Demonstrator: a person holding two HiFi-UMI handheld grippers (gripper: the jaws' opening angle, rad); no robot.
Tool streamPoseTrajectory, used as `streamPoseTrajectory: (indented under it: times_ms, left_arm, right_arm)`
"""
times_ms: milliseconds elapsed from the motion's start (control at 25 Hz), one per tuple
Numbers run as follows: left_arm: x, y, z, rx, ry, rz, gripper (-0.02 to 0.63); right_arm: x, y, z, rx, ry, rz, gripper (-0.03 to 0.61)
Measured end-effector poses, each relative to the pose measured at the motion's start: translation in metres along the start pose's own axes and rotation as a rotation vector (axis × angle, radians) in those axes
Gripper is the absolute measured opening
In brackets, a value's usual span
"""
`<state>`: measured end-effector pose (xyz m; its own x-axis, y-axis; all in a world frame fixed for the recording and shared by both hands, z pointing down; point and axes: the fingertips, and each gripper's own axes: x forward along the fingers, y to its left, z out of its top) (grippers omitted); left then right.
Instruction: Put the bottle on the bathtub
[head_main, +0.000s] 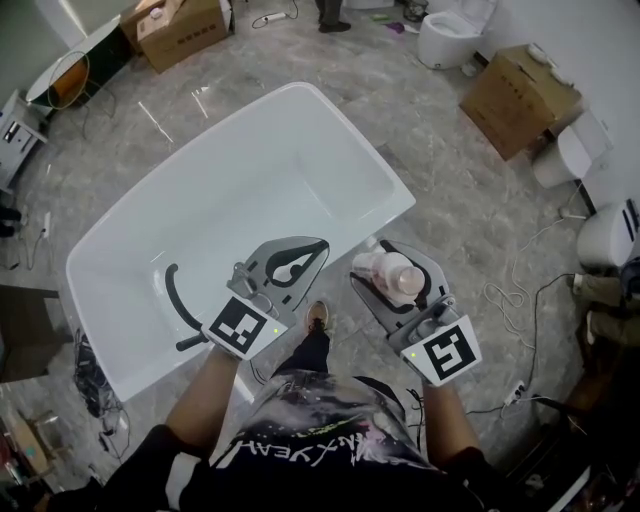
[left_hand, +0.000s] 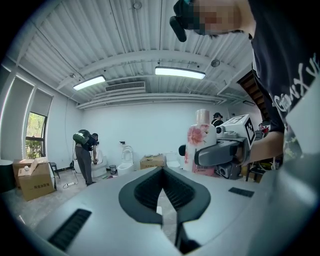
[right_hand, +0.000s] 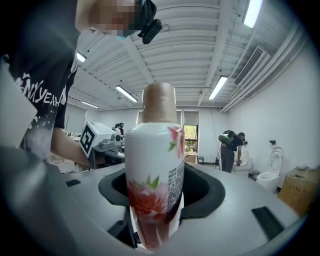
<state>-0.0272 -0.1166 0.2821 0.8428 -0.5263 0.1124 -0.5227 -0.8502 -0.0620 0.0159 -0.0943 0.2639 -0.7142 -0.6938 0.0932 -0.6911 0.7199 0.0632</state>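
Holding the bottle (right_hand: 154, 170) upright, right gripper (head_main: 395, 262) clamped on it, bathtub (head_main: 398, 203) rim just ahead-left; left gripper (head_main: 300, 262) sits empty, jaws together, over the tub.

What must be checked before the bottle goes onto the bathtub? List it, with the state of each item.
1. Grip: the right hand-held gripper has its jaws pressed on the bottle: ok.
2. Bottle upright: the left gripper view shows it standing with its cap up: ok.
3. Cap: it is on the bottle, but whether it is tight: cannot tell.
4. Landing spot: the bathtub rim nearest the bottle is bare: ok.
5. Position: in the head view the bottle sits beside the tub's corner, over the floor, not over the rim: not ok.
6. The left hand-held gripper is closed, empty and apart from the bottle: ok.
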Motion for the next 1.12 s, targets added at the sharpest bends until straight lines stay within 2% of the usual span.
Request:
streamPoseTrajectory:
  times_ms: [360,760,1120]
  left_arm:
    - [0.03,0.057,-0.002,-0.023,-0.008,-0.022,0.011]
    - [0.055,0.105,-0.022,-0.055,0.003,-0.045,0.011]
    - [0.071,0.119,-0.037,-0.084,0.011,-0.049,0.011]
  right_arm:
    - [0.051,-0.04,0.001,0.012,0.011,-0.014,0.238]
    - [0.097,-0.074,-0.017,0.028,0.041,-0.036,0.238]
    - [0.116,-0.089,-0.03,0.027,0.056,-0.03,0.238]
